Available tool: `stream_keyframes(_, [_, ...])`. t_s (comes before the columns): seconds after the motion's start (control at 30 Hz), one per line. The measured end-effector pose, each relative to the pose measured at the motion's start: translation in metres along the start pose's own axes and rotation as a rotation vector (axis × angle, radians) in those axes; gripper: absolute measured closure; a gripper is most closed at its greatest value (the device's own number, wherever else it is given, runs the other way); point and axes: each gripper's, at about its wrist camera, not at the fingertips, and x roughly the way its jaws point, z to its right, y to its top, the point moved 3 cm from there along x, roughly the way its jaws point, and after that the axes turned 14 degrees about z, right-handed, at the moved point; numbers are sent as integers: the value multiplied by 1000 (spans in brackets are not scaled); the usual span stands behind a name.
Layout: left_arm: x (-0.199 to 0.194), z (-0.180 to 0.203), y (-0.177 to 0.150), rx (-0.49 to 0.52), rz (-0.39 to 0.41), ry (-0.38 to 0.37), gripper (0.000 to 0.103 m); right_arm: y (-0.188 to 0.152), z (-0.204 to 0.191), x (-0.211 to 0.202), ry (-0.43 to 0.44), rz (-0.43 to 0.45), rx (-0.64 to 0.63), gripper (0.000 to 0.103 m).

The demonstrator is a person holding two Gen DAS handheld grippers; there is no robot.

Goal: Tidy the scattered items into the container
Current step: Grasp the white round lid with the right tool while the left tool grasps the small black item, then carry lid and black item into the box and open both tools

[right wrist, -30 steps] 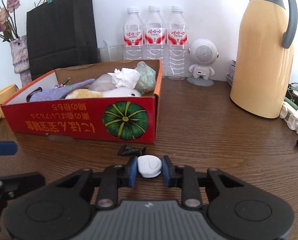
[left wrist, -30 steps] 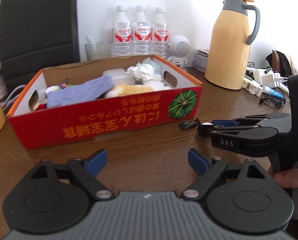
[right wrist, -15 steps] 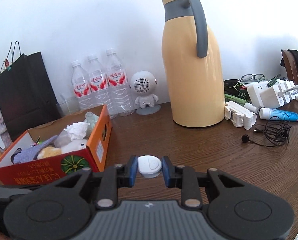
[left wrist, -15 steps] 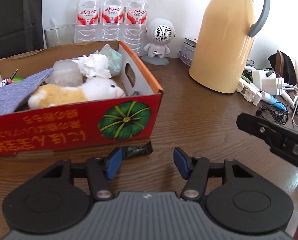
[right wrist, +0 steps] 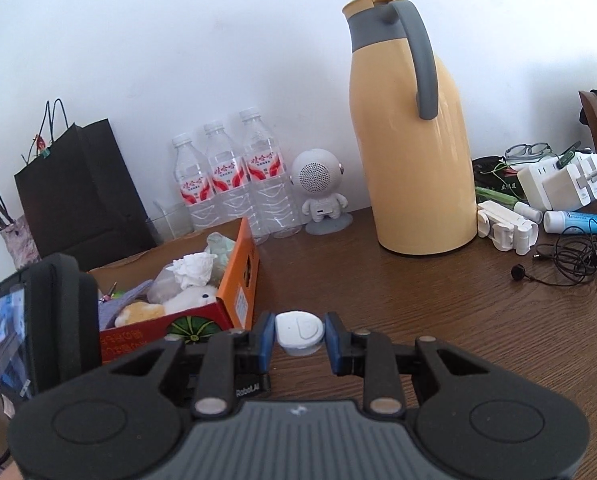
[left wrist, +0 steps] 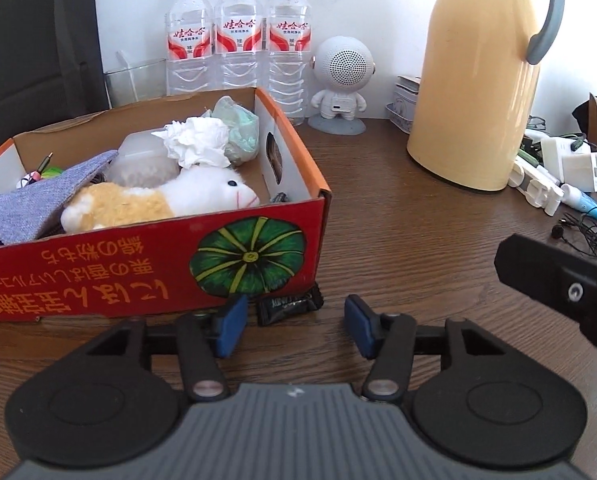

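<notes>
The left tool (left wrist: 291,328), wide open and empty, has just ahead the black sachet (left wrist: 290,305), seemingly light and crinkly, best pinched across its short width, while the right tool (right wrist: 299,340) grips a white puck (right wrist: 299,330).

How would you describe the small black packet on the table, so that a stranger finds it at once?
Start at the red cardboard box with the green pumpkin picture. At the foot of its pumpkin corner, on the bare wooden table, lies the small black packet, just ahead of the open left claw. It is the only dark, flat wrapper there, outside the box.
</notes>
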Motion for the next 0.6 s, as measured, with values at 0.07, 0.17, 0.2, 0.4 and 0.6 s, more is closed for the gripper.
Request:
stream_keyframes(0.07, [1,2,-1,4,14,31,60,0,-1,-1,3,4,0,77])
stream_keyframes(0.17, [1,-2,-1,-12,27,48,76,0,0,-1,6,3,10,77])
stream_keyframes(0.2, [0,-4,-1,-18,29,47,77,-1,1,-1,5,-1,15,77])
stream_keyframes(0.4, [-18,-10,-9,-47,32,-12,82,-6,1,3,9,-31,20,77])
stream_keyframes(0.6, [-87,-40,-23,10,129,-3,82,-9,-6,2,28,-45,1,77])
